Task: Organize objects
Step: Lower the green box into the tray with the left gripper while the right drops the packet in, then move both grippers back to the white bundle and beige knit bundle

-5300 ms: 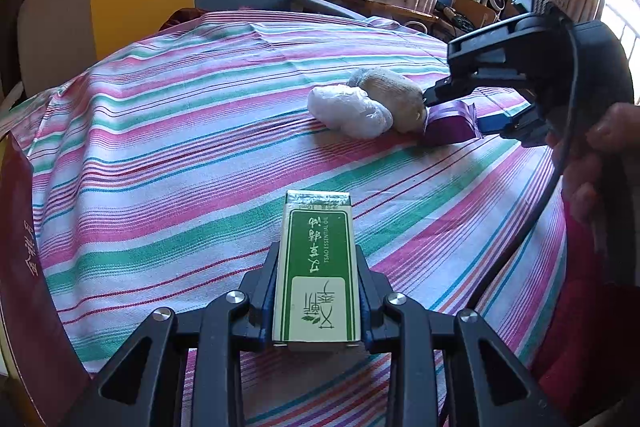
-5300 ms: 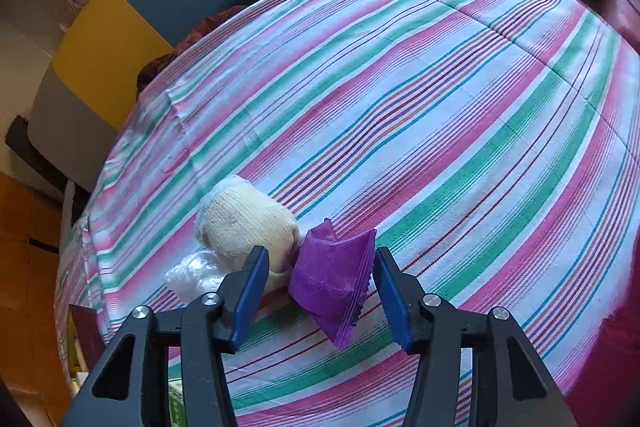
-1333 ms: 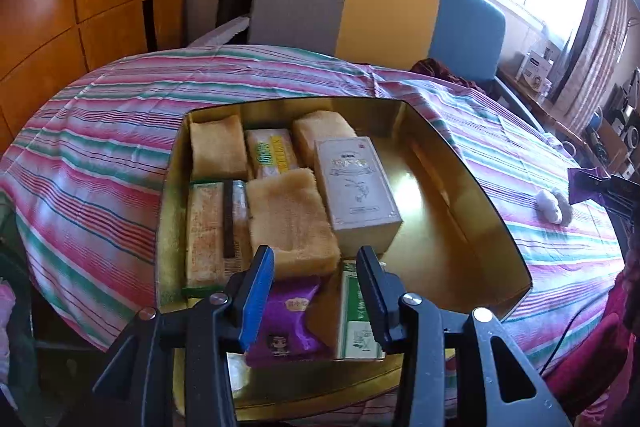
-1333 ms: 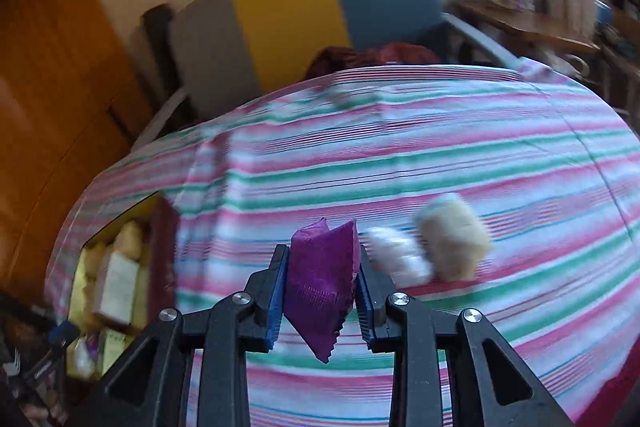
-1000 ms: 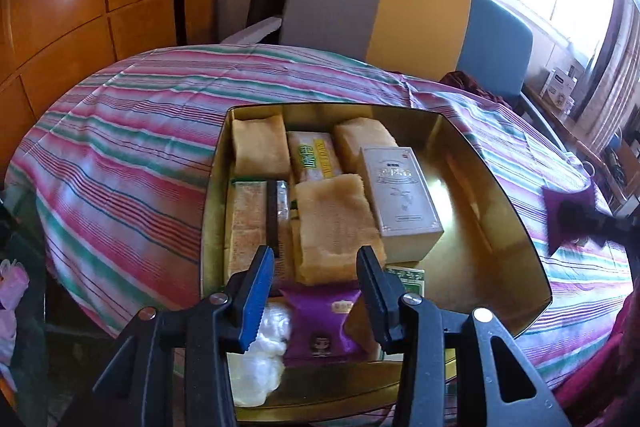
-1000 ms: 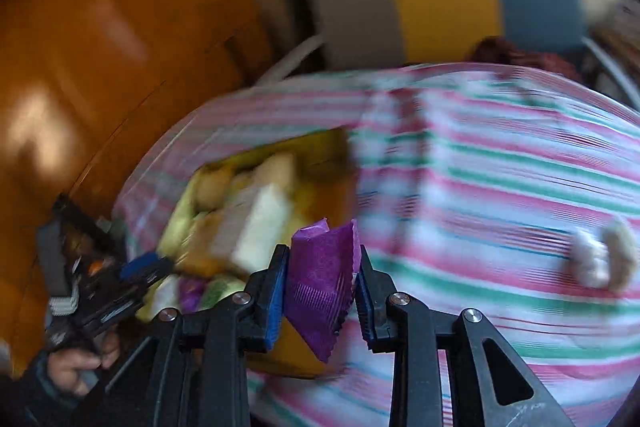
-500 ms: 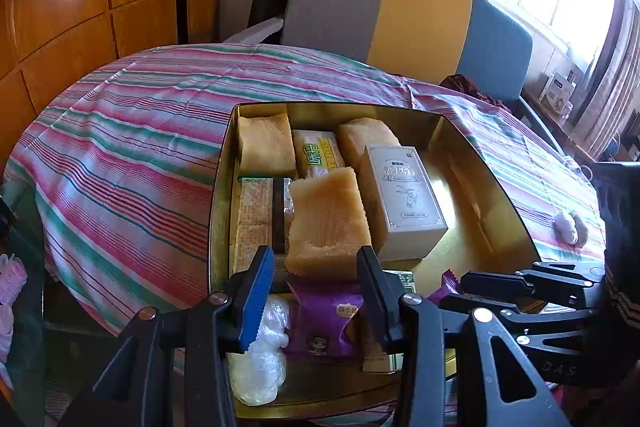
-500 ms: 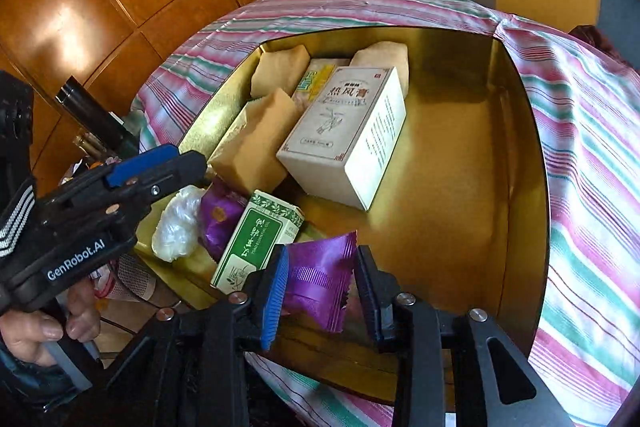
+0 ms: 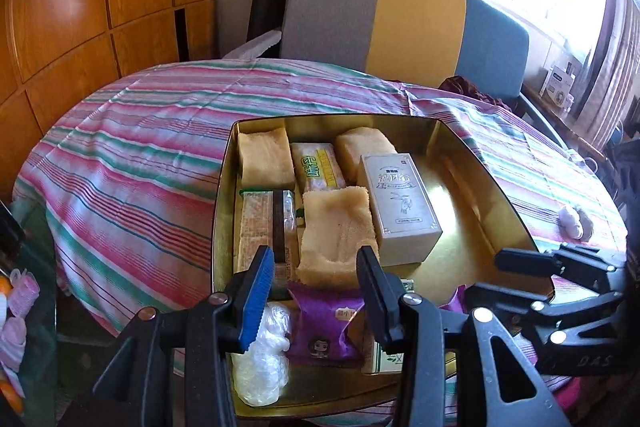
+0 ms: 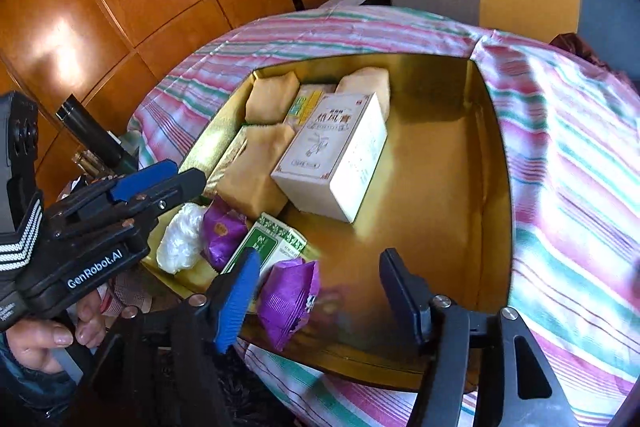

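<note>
Right gripper (image 10: 316, 291): its jaws are seen opening over the near edge of the gold tin (image 10: 492, 163); the purple packet (image 10: 290, 297) is found between them, just beside the blue-padded finger and clear of the black one, so no grip is shown.
Purple packet, place: it is seen at the tin's near rim, just beside the green-and-white box (image 10: 268, 247); whether it rests on the tin floor cannot be told.
Purple packet, look: a shiny violet foil pouch, crumpled, with a crimped, zigzag-cut lower edge.
Left gripper (image 9: 316, 291): its jaws are held partly apart with nothing clamped; it is poised above the tin's near end, over a second purple packet (image 9: 324, 327) with a small cartoon face on it.
Shown only by the right wrist view: the hand (image 10: 44, 331) holding the left gripper, and a dark bottle (image 10: 92, 131) beyond the table edge.
Shown only by the left wrist view: a clear plastic bundle (image 9: 262, 359) in full, a long biscuit pack (image 9: 266, 227), and two small pale bundles (image 9: 576, 221) left well apart on the striped cloth (image 9: 132, 163).
Shown by both: a grey-white carton (image 9: 398, 205) and tan wrapped blocks (image 9: 336, 235) packed in the tin's left half; the right half is seen bare.
</note>
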Demonstrator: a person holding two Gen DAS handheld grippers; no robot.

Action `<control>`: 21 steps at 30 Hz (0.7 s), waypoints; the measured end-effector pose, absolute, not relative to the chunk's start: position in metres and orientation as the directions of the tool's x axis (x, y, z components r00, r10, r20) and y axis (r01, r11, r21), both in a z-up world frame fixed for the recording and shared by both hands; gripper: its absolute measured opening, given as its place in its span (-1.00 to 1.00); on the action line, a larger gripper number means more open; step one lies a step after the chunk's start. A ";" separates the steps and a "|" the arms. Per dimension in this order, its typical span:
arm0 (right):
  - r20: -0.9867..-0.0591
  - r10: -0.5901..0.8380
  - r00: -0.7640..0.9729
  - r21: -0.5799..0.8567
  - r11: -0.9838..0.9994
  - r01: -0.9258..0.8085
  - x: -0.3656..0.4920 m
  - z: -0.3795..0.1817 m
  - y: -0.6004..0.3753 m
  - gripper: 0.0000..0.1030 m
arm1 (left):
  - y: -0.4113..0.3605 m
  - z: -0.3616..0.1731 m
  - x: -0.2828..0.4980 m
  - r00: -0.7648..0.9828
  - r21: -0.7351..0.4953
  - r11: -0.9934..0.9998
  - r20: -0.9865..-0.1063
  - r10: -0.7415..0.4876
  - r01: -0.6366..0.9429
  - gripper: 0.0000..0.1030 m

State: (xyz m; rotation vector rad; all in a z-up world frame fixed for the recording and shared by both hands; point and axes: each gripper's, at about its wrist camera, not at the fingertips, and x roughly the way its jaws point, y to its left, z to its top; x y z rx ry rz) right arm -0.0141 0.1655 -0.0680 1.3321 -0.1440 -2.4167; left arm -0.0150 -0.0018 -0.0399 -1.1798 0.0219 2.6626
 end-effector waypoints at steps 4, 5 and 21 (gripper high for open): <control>-0.783 -0.353 -0.512 0.249 -0.932 0.262 -0.011 -0.059 0.174 0.34 | 0.001 -0.038 -0.014 -0.653 -0.069 -0.972 -0.730 0.202 -0.223 -0.16; -0.779 -0.351 -0.519 0.249 -0.934 0.258 -0.010 -0.057 0.177 0.34 | 0.002 -0.038 -0.014 -0.653 -0.066 -0.972 -0.730 0.202 -0.226 -0.16; -0.761 -0.214 -0.612 0.232 -0.971 0.051 -0.009 -0.033 0.270 0.56 | 0.037 -0.027 -0.008 -0.646 -0.023 -0.943 -0.723 0.246 -0.333 -0.16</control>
